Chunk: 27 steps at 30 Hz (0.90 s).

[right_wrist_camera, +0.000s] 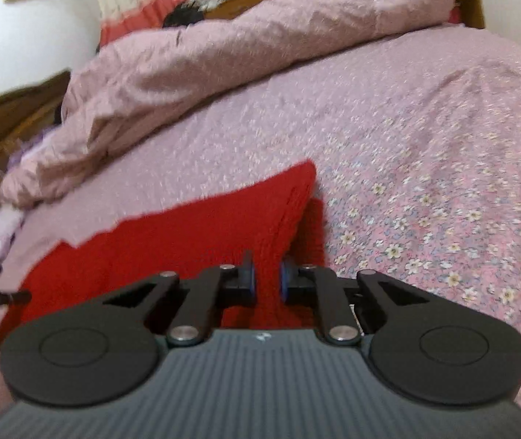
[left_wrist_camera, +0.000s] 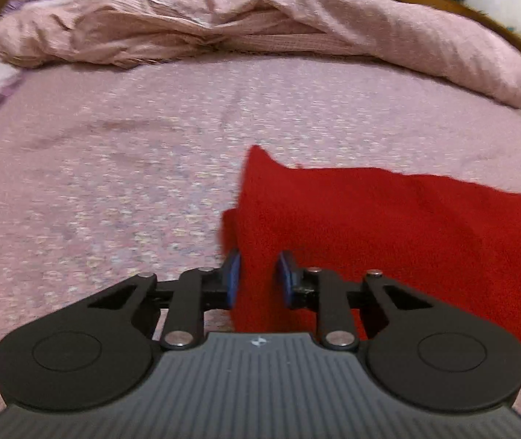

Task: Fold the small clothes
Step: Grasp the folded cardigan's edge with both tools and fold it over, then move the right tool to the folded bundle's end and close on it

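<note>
Red garment (right_wrist_camera: 172, 248) lies on floral pink bedspread (right_wrist_camera: 425, 168), rumpled duvet (right_wrist_camera: 224, 62) behind.

Pink flowered bed (right_wrist_camera: 425, 146) under my fingers

A red knitted cloth (left_wrist_camera: 388, 226) lies on it at my fingertips; a rumpled pink duvet (left_wrist_camera: 224, 18) is heaped well beyond them.

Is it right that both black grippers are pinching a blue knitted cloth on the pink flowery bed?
Not quite: the knitted cloth is red, not blue, as both wrist views show. Only the gripper pads are blue. The left gripper and right gripper both pinch it on the pink flowery bed.
</note>
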### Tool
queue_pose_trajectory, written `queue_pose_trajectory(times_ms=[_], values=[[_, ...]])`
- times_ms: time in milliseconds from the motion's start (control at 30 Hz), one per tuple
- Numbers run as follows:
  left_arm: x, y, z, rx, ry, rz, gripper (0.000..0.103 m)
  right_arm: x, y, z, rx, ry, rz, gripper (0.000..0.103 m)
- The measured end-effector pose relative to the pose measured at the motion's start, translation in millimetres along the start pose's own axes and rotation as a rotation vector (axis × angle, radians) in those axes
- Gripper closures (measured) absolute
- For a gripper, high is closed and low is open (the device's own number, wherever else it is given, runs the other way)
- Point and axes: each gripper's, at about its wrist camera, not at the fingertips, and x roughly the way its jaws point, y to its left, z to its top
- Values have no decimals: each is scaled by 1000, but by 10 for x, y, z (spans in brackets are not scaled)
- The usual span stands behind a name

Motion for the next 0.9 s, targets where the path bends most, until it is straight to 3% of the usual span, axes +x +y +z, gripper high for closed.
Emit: queue_pose_trajectory(times_ms=[67, 167, 267, 400, 667, 733, 800, 900], values=[[37, -39, -50, 5, -1, 57, 76, -26, 20, -34, -10, -12, -44, 88], [100, -99, -130, 29, -3, 107, 76, 135, -54, -150, -7, 38, -94, 88], [61, -171, -178, 77, -22, 143, 76, 164, -111, -194, 9, 23, -89, 86], [-61, -137, -203, 34, -26, 124, 75, 71, -144, -166, 66, 7, -80, 76], [-369, -110, -279, -19, -6, 89, 66, -448, -184, -270, 179, -63, -53, 70], [-440, -120, -312, -13, 7, 82, 59, -563, -144, -321, 171, -62, -50, 66], [-511, -123, -354, -13, 16, 79, 52, -671, -99, -384, 163, -65, -63, 51], [-621, -111, -431, -23, 21, 74, 43, -778, -80, -476, 184, -64, -84, 37]])
